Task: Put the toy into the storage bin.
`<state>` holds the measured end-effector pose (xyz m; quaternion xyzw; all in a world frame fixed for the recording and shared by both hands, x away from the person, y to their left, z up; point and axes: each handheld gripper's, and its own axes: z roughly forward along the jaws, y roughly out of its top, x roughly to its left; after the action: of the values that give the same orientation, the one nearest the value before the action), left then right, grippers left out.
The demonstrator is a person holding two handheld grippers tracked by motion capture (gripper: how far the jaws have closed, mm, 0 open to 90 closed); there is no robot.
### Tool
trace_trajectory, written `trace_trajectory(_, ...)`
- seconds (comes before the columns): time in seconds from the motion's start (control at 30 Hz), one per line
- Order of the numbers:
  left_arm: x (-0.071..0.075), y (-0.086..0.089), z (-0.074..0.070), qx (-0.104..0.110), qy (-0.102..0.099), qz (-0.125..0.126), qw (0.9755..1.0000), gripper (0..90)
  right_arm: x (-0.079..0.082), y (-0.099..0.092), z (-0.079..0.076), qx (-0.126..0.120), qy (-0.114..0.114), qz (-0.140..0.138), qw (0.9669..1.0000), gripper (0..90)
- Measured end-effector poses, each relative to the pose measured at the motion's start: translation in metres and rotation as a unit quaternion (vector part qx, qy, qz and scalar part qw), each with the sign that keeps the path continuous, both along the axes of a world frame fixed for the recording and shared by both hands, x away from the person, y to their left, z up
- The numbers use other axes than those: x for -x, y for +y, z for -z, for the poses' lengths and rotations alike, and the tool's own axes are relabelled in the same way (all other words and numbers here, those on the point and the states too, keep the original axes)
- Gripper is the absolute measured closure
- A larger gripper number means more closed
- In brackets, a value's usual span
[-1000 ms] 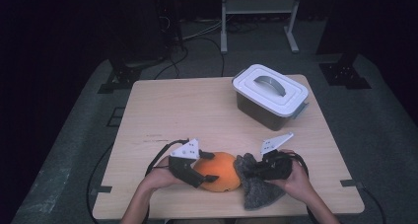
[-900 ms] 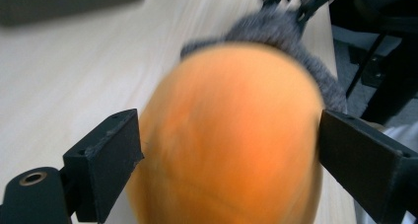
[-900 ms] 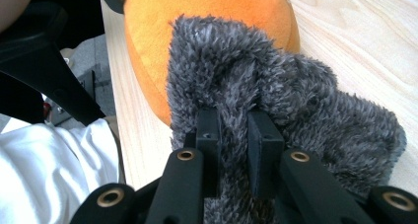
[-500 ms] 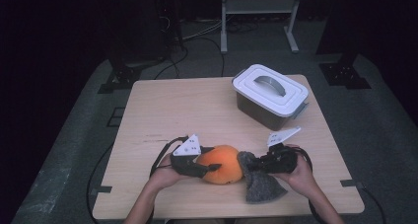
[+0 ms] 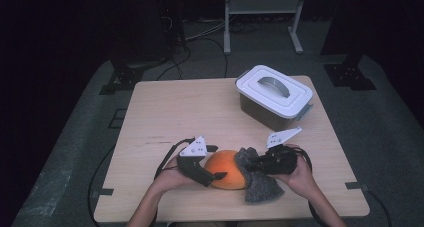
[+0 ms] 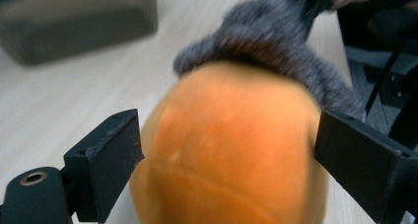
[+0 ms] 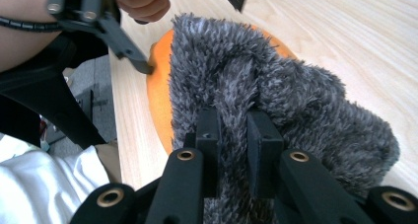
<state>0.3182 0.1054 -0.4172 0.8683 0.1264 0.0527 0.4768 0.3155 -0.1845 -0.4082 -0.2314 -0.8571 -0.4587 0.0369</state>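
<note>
right gripper (image 7: pixel 231 130): jaws clamped on grey fuzzy cloth (image 7: pixel 276 86)
left gripper (image 6: pixel 226 150): jaws just opened, spread around orange ball (image 6: pixel 231 155)
cloth: shaggy, draped over ball

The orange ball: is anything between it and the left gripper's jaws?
No. The left gripper has its jaws on either side of the orange ball, nothing between. The grey cloth, pinched by the right gripper, drapes the ball's far side.

Lit table amid dark surroundings, left gripper view blurred, soft shadows
</note>
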Motion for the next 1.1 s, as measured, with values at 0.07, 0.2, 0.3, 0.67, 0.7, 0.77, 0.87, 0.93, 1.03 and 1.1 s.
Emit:
trace_trajectory(0.07, -0.001, 0.002, 0.005, -0.003, 0.016, 0.006, 0.9999, 13.5, 0.0, 0.0, 0.002, 0.002, 0.004, -0.004, 1.0, 77.6)
trace_trajectory(0.2, -0.002, 0.006, 0.01, 0.004, 0.028, 0.005, 0.9996, 15.6, -0.001, -0.006, 0.01, 0.007, 0.014, -0.005, 0.9999, 77.6)
trace_trajectory(0.3, -0.002, 0.006, 0.011, 0.004, 0.03, -0.001, 0.9995, 12.4, -0.003, -0.017, 0.02, 0.017, 0.029, 0.008, 0.9994, 77.6)
trace_trajectory(0.67, 0.007, 0.0, 0.009, -0.025, -0.005, 0.004, 0.9997, 35.6, -0.006, -0.022, 0.012, 0.012, 0.022, 0.021, 0.9995, 77.5)
trace_trajectory(0.7, 0.009, -0.002, 0.008, -0.024, -0.02, 0.002, 0.9995, 37.7, -0.006, -0.023, 0.009, 0.006, 0.018, 0.023, 0.9996, 77.5)
trace_trajectory(0.77, 0.011, -0.006, 0.004, -0.02, -0.038, 0.0, 0.9991, 40.8, -0.005, -0.023, 0.004, -0.009, 0.013, 0.023, 0.9996, 77.6)
trace_trajectory(0.87, 0.017, -0.015, 0.0, -0.013, -0.086, -0.009, 0.9962, 41.5, -0.003, -0.021, -0.005, -0.022, -0.002, 0.025, 0.9995, 77.6)
trace_trajectory(0.93, 0.019, -0.02, 0.002, -0.024, -0.111, -0.015, 0.9934, 41.2, -0.001, -0.018, -0.008, -0.024, -0.012, 0.028, 0.9992, 77.6)
trace_trajectory(1.03, 0.017, -0.02, 0.005, -0.017, -0.1, -0.017, 0.9947, 37.8, 0.0, -0.015, -0.009, -0.033, -0.015, 0.027, 0.999, 77.6)
trace_trajectory(1.1, 0.015, -0.02, 0.006, -0.015, -0.082, -0.016, 0.9964, 28.8, -0.001, -0.014, -0.005, -0.027, -0.012, 0.025, 0.9992, 77.7)
